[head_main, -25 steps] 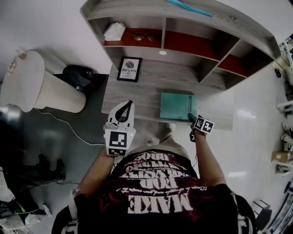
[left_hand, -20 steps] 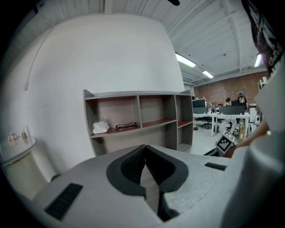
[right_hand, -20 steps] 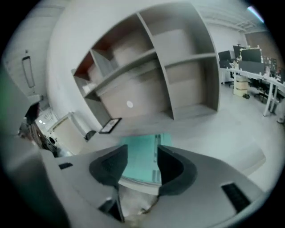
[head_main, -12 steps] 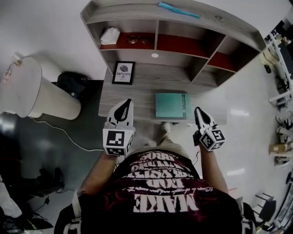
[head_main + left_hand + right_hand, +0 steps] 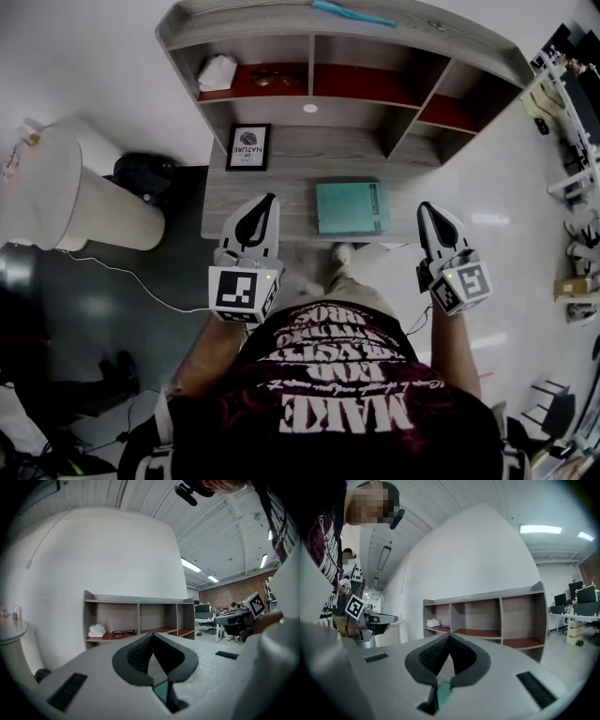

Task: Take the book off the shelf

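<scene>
On the grey desk [image 5: 281, 192], teal book [image 5: 352, 208], framed print [image 5: 247, 147], glossy floor [image 5: 525, 253] around

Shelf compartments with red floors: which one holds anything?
The left compartment, with a white bundle and eyeglasses on its floor; the other two look bare.

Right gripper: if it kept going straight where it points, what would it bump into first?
Probably the shelf unit, around its middle compartment. The shut right gripper aims there, and nothing shows in between. Depth is hard to judge, though.
</scene>
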The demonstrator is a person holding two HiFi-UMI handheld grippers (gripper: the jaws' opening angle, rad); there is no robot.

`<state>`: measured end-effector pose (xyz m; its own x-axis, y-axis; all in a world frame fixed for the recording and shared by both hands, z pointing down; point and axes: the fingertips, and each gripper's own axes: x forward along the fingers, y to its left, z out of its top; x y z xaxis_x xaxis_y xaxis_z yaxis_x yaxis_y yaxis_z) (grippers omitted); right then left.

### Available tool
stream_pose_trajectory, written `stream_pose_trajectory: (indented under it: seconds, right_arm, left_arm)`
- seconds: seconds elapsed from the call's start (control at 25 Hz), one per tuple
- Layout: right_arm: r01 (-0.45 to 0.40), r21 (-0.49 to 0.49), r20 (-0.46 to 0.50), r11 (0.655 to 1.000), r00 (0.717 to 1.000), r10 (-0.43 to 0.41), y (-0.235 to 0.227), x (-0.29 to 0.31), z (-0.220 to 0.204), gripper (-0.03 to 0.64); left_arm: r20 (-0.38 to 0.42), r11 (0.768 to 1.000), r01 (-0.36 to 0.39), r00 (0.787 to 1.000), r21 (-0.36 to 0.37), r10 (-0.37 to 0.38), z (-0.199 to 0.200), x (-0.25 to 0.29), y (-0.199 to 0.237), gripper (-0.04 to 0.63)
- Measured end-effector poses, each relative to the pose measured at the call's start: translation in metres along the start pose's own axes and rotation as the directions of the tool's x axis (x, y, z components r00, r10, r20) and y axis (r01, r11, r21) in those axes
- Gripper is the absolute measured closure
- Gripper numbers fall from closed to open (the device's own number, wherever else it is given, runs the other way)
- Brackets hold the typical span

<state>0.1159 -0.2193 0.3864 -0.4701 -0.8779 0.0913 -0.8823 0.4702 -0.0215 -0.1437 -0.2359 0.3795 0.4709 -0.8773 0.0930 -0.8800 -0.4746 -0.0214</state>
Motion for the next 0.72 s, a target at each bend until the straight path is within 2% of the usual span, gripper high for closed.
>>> stream_pose_trajectory:
  seconds: [0.12,0.4,0.72]
  right_arm:
    - [-0.025,0.021,0.016,0.999,1.0,0.024,0.007,0.007,0.002,0.614]
    - [-0.01,0.036,-0.04,0.999,0.999,0.011,0.001,0.018,-0.016,0.614]
    - [-0.011,0.006,-0.063,1.0,0.998,0.011,-0.019,0.014,-0.016,0.614]
  left_arm:
    - [0.003,1.0,-0.006,1.0,-0.007,0.006,0.0,0.0,0.001,0.588]
    - [-0.019,1.0,0.0,1.0,-0.02,0.0,-0.006,0.011,-0.002,0.588]
    - [-0.04,1.0,0.01,0.999,-0.011,-0.011,-0.002,0.036,-0.018,0.588]
